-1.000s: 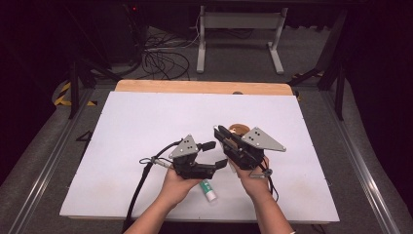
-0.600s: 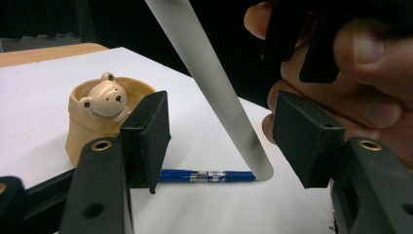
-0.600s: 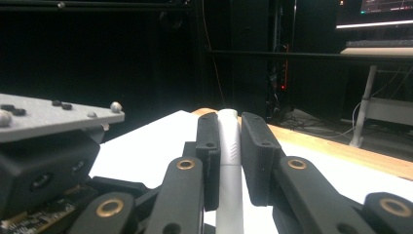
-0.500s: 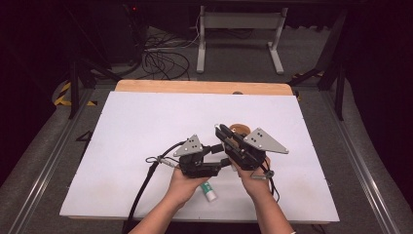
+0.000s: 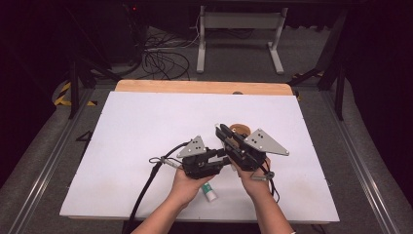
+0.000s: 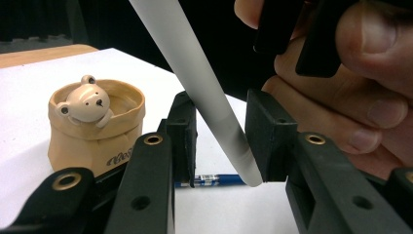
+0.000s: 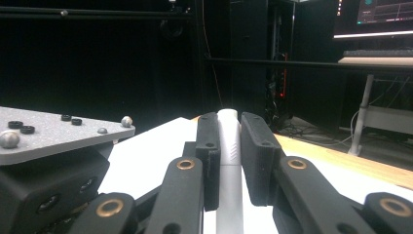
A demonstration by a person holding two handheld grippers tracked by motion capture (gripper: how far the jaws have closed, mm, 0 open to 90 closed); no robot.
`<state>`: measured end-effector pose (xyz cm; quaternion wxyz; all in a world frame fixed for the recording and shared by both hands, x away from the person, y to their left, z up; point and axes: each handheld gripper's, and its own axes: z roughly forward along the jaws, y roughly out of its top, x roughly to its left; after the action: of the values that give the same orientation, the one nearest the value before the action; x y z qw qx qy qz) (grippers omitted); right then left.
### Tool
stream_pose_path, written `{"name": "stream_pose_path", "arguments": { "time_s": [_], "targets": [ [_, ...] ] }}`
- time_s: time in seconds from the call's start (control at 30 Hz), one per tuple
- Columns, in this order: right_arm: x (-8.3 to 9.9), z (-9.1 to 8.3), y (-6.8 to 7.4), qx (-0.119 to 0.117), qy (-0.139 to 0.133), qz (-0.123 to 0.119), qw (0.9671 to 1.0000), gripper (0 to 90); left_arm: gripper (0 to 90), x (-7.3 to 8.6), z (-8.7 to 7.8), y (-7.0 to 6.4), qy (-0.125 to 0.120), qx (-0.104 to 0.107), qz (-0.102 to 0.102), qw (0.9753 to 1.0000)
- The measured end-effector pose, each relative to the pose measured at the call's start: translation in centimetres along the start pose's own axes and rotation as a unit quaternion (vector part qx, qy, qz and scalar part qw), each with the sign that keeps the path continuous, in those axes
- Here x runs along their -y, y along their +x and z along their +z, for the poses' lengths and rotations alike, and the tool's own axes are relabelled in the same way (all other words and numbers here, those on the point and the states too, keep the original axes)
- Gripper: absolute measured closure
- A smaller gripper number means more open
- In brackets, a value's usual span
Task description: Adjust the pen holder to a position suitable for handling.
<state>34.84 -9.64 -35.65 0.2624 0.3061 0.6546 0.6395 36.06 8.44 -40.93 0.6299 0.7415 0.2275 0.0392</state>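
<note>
Hands meet low over the white desk. The right tool is clamped on a slim white plastic pen barrel, whose tip dips between the parted jaws of the left tool. Beyond lie a blue pen and a tan bear-faced cup.

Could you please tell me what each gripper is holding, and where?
The right gripper clamps a white pen near its upper end; the left gripper stands open around its lower tip.
</note>
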Motion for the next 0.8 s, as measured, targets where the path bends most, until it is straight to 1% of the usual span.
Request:
{"name": "stream_pose_path", "arguments": {
  "time_s": [0.07,0.13,0.2,0.3,0.43,0.5,0.6,0.63,0.7,0.8],
  "targets": [
    [-0.03,-0.11,-0.02,0.001,-0.004,0.001,1.0,79.5,67.7,-0.04,-0.05,0.12,0.001,0.0,-0.006,1.0],
    [-0.04,-0.21,-0.06,0.002,-0.009,0.0,1.0,79.4,69.7,-0.1,-0.14,0.18,0.008,-0.009,-0.014,0.9998],
    [0.02,-0.28,-0.1,0.002,-0.012,-0.002,0.9999,79.3,71.6,-0.16,-0.18,0.31,0.013,-0.013,-0.026,0.9995],
    [0.04,-0.38,-0.2,0.003,-0.016,-0.001,0.9999,79.1,73.5,-0.25,-0.28,0.52,0.018,-0.022,-0.027,0.9992],
    [-0.04,-0.54,-0.26,-0.001,-0.021,-0.001,0.9998,78.0,76.8,-0.4,-0.55,0.89,0.023,-0.035,-0.036,0.9985],
    [-0.1,-0.57,-0.3,0.004,-0.022,-0.005,0.9997,77.5,77.7,-0.46,-0.62,1.04,0.025,-0.037,-0.036,0.9984],
    [-0.09,-0.56,-0.34,0.006,-0.017,-0.009,0.9998,74.6,77.9,-0.57,-0.53,0.92,0.032,-0.041,-0.028,0.9983],
    [-0.08,-0.52,-0.36,0.007,-0.016,-0.011,0.9998,72.6,77.9,-0.62,-0.46,0.88,0.034,-0.041,-0.024,0.9983],
    [-0.06,-0.51,-0.4,0.006,-0.013,-0.01,0.9998,71.7,77.9,-0.75,-0.38,0.86,0.036,-0.042,-0.015,0.9984],
    [-0.11,-0.57,-0.44,0.007,-0.014,-0.011,0.9998,68.7,78.0,-1.02,-0.3,0.81,0.038,-0.045,-0.009,0.9982]
  ]
}}
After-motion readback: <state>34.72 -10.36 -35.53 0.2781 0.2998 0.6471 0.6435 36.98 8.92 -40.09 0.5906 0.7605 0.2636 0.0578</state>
